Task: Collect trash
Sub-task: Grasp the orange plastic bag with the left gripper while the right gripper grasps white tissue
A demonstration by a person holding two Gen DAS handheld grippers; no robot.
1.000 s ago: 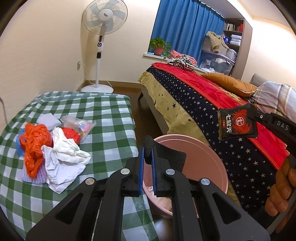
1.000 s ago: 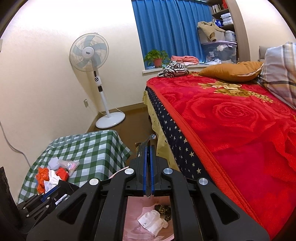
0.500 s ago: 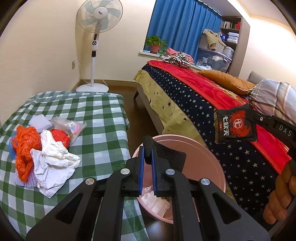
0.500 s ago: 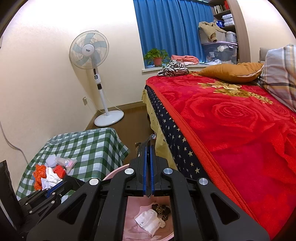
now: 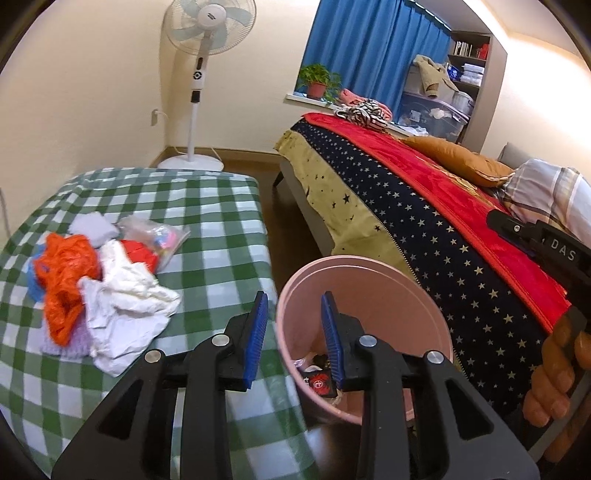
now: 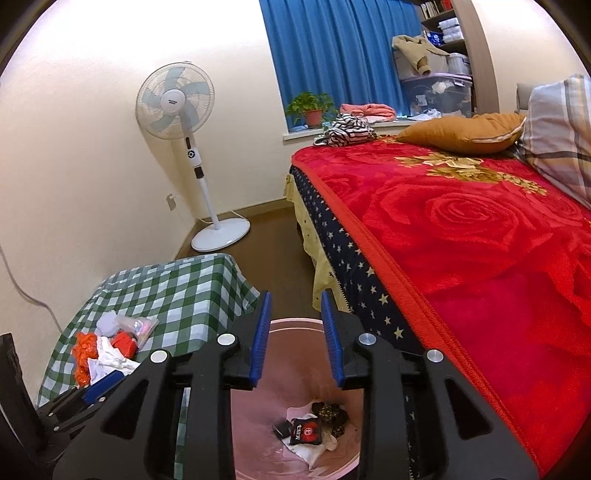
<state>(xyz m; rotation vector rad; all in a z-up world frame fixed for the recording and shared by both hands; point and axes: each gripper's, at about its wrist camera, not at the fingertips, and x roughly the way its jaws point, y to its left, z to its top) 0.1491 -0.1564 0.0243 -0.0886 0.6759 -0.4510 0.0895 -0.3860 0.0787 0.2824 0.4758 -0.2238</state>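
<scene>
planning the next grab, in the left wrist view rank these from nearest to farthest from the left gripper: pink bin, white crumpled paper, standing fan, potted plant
1. pink bin, just ahead of the left gripper, slightly right.
2. white crumpled paper, on the checked table to the left.
3. standing fan, by the far wall, left of centre.
4. potted plant, on the windowsill at the back.

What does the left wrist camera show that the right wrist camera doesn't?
Only the left wrist view shows the person's hand gripping the right tool. Only the right wrist view shows the bin's bottom clearly: a black-and-red packet on white paper. Both share the pink bin, the trash pile on the checked table, the fan and the bed.
</scene>
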